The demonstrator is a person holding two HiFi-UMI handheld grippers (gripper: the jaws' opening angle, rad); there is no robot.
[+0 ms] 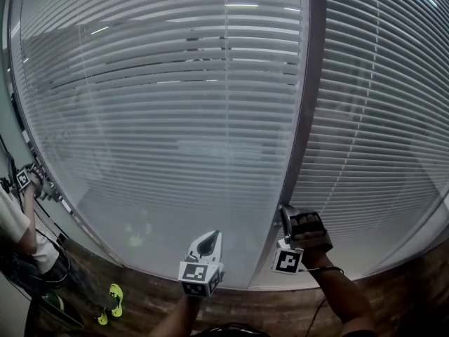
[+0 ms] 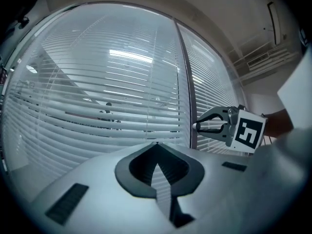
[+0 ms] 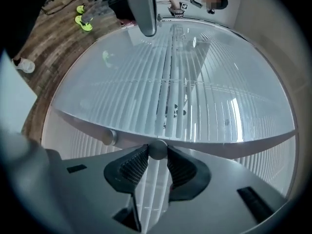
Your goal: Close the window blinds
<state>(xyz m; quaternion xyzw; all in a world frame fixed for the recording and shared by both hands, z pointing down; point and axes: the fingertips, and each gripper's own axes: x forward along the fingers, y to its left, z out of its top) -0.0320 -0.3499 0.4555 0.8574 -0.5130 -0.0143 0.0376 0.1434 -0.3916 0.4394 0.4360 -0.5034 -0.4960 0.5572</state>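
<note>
Smooth, matt blinds point(image 1: 182, 97) sat behind glossy glass point(image 1: 133, 223); below the blinds, the floor point(image 1: 400, 293) was dark grained wood.

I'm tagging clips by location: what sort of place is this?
Probably an office interior: floor-to-ceiling slatted blinds, a dark frame post dividing them, and a wood-plank floor below.

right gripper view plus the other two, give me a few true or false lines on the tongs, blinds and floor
1. The right tongs are closed on a round knob. True.
2. The left tongs stand wide open. False: their tips meet, with nothing between them.
3. The blinds have horizontal slats. True.
4. The floor is carpeted. False: it shows wood-look planks.
</note>
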